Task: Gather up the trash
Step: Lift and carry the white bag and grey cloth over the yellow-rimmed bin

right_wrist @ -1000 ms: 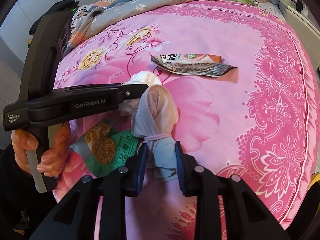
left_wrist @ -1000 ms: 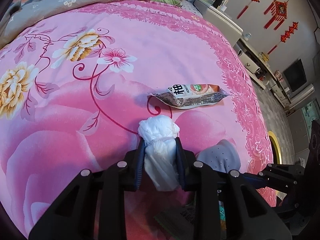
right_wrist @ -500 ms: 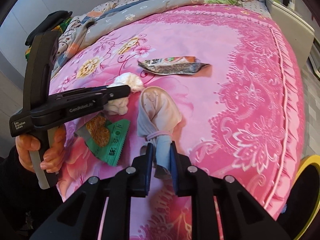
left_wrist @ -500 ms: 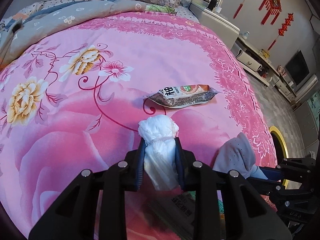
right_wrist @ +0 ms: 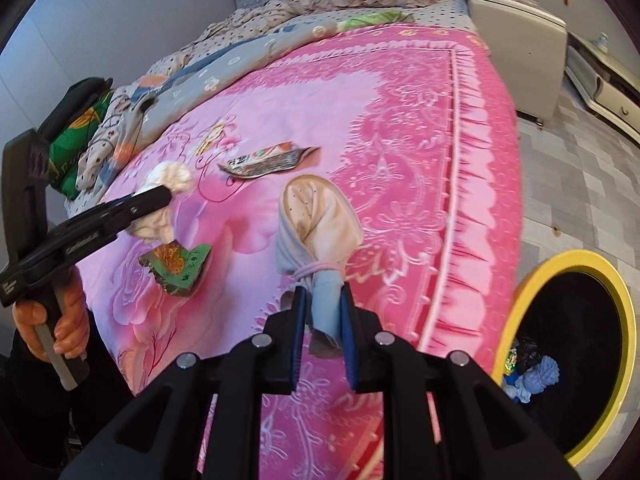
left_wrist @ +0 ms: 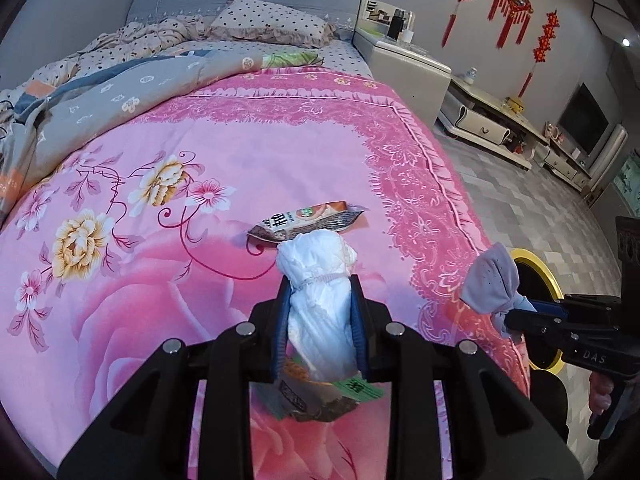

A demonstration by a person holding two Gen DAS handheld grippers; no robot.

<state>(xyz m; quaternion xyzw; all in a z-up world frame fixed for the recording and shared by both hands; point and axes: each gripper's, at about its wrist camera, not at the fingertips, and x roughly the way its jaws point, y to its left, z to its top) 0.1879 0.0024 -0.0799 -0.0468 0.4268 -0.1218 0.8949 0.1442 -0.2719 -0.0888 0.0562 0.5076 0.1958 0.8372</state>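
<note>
My left gripper (left_wrist: 319,292) is shut on a white tied bundle (left_wrist: 318,280) and holds it above the pink bedspread (left_wrist: 120,320). My right gripper (right_wrist: 322,300) is shut on a grey tied bundle (right_wrist: 320,224), lifted near the bed's right edge; the bundle also shows in the left wrist view (left_wrist: 490,280). A long snack wrapper (left_wrist: 304,222) lies flat on the bed, also in the right wrist view (right_wrist: 266,160). A green wrapper (right_wrist: 176,266) lies under the left gripper. A yellow-rimmed bin (right_wrist: 616,288) stands on the floor at the right, with trash inside.
A grey quilt (left_wrist: 120,88) and spotted pillow (left_wrist: 272,20) lie at the head of the bed. A white nightstand (left_wrist: 404,64) and low TV cabinet (left_wrist: 500,120) stand along the right wall. Grey tiled floor (right_wrist: 580,160) lies right of the bed.
Both grippers have lifted away from the bed with their bundles. The right gripper has swung right, bringing the yellow bin into view.
</note>
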